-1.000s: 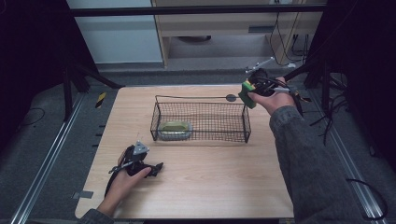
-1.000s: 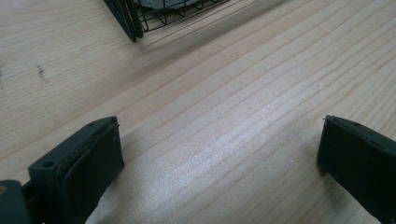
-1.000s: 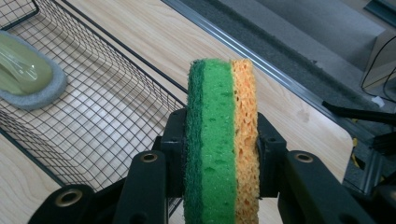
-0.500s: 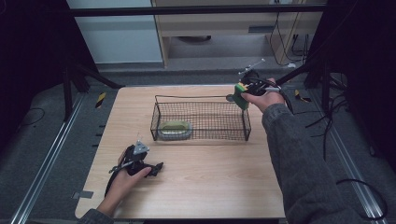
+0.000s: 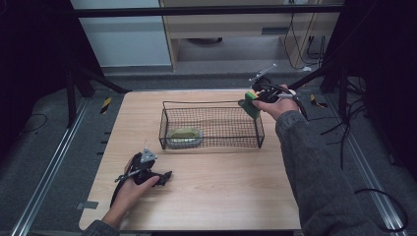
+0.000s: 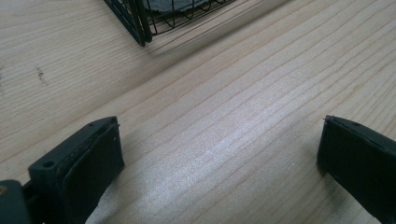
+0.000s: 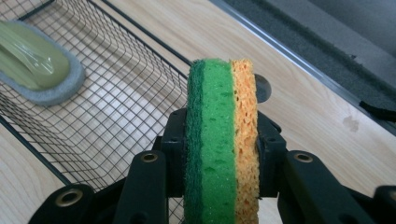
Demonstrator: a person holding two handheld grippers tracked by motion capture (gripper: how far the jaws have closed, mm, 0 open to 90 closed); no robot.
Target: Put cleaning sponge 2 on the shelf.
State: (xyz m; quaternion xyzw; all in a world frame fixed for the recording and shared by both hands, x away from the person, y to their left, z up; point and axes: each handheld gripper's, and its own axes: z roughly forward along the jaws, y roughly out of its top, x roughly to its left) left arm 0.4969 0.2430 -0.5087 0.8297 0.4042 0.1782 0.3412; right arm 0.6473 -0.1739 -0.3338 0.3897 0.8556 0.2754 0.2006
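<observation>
My right gripper (image 5: pixel 252 102) is shut on a green-and-orange sponge (image 7: pixel 221 135), held edge-up above the far right corner of a black wire basket (image 5: pixel 211 126). The sponge (image 5: pixel 251 104) hangs just over the basket's rim. Inside the basket, toward its left end, lies a grey scrubber with an olive-green handle (image 5: pixel 184 136), also visible as the scrubber (image 7: pixel 35 63) in the right gripper view. My left gripper (image 5: pixel 164 176) rests on the wooden table (image 5: pixel 221 191) near the front left, open, with bare wood between its jaws (image 6: pixel 219 154).
The basket's near corner (image 6: pixel 137 25) shows just ahead of the left gripper. A small dark round mark (image 7: pixel 261 88) sits on the table beyond the sponge. The table's far edge (image 7: pixel 299 60) drops to a dark floor. Cables and black frame legs stand at the right (image 5: pixel 339 98).
My right gripper has carried the sponge leftward and slightly nearer, from beyond the basket's right end to over its far right corner. The left gripper has stayed put.
</observation>
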